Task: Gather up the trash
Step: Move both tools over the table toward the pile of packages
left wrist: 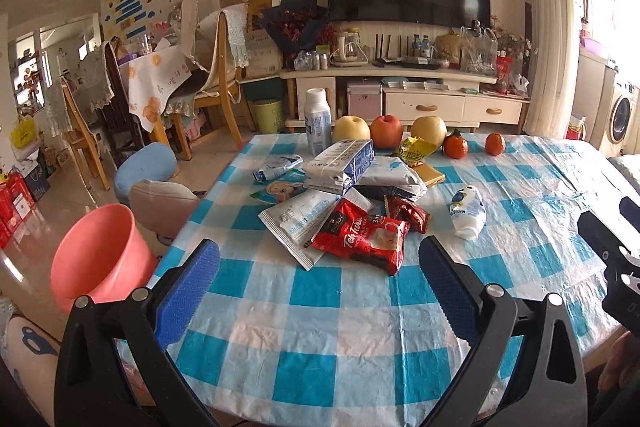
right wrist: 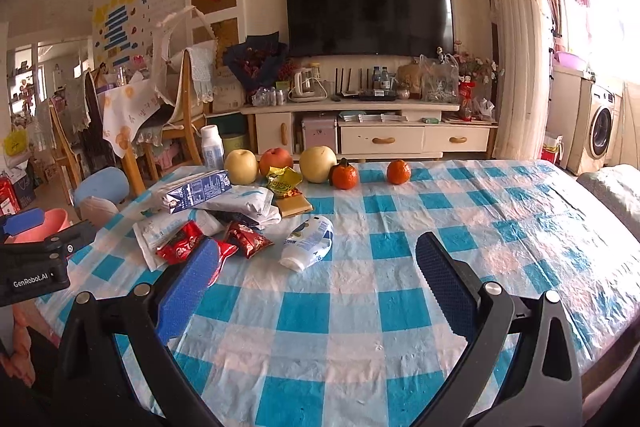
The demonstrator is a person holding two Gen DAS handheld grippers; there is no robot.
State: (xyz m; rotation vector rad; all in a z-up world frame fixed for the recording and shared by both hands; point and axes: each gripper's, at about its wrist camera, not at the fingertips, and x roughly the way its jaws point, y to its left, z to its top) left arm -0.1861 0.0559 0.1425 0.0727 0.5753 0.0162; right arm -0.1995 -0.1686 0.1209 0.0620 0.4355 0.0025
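- while both tools hang above the near edge of the worktop, nothing is gripped: the left tool is spread wide and empty, and the right tool is likewise released with only checked cloth between its pads.
- the trash sits heaped at about 12 o'clock from the left tool: a red packet on top nearest it, a white pouch tucked under that, and a carton lying flat on a grey bag behind.
- a crushed white bottle lies alone, just beyond the right tool at about 11 o'clock, likely its easiest pick.
- fruit stands in a row along the far edge, apples and oranges, apart from the heap, so probably meant to stay.
- a pink bin waits off the worktop's left side, at about 9 o'clock from the left tool, tilted with its mouth toward the camera; what shows of its inside looks empty, so in my judgement collecting has not begun.
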